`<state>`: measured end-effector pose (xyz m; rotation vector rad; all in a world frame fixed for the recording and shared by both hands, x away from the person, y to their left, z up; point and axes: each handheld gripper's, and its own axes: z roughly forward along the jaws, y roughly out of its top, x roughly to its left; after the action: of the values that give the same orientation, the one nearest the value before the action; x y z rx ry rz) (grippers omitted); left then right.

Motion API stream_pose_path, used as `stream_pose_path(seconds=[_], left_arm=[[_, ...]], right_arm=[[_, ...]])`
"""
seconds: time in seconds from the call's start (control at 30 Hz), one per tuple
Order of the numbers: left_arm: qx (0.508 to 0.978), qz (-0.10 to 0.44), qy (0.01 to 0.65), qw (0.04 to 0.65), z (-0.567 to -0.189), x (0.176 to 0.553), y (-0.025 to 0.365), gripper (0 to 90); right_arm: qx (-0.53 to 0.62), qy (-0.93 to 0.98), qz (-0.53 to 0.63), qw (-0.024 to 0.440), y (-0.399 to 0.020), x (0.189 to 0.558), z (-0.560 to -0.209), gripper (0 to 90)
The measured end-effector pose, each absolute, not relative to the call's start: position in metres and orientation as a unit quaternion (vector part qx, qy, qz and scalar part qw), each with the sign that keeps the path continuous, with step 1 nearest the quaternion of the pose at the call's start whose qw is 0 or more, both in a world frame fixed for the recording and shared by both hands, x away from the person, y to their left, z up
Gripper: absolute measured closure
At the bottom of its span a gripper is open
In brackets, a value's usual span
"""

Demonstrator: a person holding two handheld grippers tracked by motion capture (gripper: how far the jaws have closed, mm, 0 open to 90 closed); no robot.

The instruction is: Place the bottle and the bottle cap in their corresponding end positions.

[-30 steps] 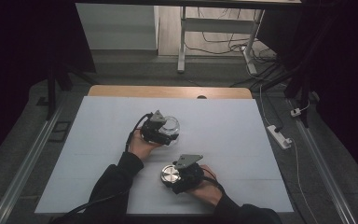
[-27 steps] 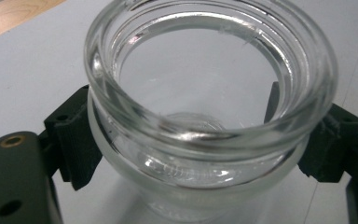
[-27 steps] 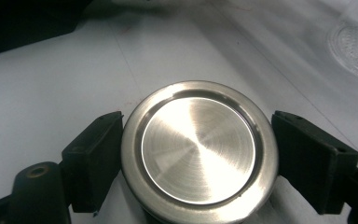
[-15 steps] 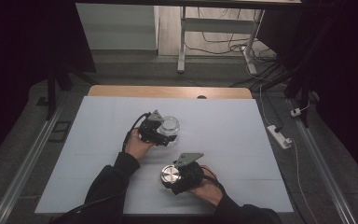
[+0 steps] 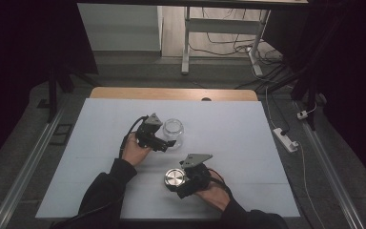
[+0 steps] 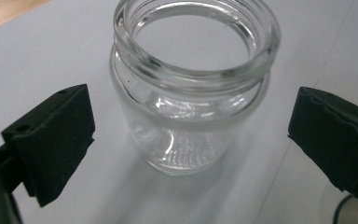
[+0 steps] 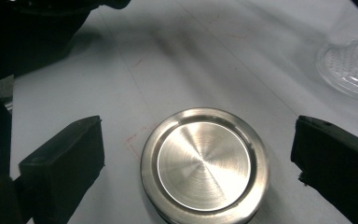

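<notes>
A clear glass jar point(image 5: 173, 130) stands upright and lidless on the white table point(image 5: 248, 143). My left gripper point(image 5: 168, 141) reaches it from the left. Its jaws have just been opening. In the left gripper view the jar point(image 6: 193, 93) stands between the black pads point(image 6: 56, 135), with a gap on each side. A round steel lid point(image 5: 173, 179) lies flat nearer the front edge. My right gripper point(image 5: 180, 183) straddles it, and its jaws have also just been opening. The lid point(image 7: 204, 165) lies clear of both pads point(image 7: 65, 158), and the jar's base point(image 7: 352, 65) is at top right.
The table's wooden back edge point(image 5: 171, 93) shows beyond the white sheet. A power strip point(image 5: 286, 139) lies on the floor to the right, and metal rails point(image 5: 24, 181) run along both sides. A desk frame point(image 5: 187, 43) and cables stand behind the table.
Both hands have stayed where they were. The jaws at the jar and at the lid now stand wider apart than in the earlier frames.
</notes>
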<state>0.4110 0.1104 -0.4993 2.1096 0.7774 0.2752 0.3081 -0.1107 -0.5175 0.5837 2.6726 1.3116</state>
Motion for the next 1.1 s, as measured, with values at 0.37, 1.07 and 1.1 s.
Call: stream_pose_path(seconds=[0.37, 1.07, 1.1], left_arm=[[0.841, 0.107, 0.313, 0.429, -0.497, 0.396, 0.122, 0.1], [0.830, 0.074, 0.308, 0.458, -0.490, 0.367, 0.139, 0.0], [0.830, 0.072, 0.308, 0.459, -0.491, 0.365, 0.139, 0.0]], right_arm=[[0.201, 0.872, 0.443, 0.054, -0.116, 0.308, -0.511, 0.6], [0.212, 0.863, 0.453, 0.071, -0.132, 0.304, -0.505, 0.0], [0.212, 0.864, 0.452, 0.072, -0.133, 0.304, -0.505, 0.0]])
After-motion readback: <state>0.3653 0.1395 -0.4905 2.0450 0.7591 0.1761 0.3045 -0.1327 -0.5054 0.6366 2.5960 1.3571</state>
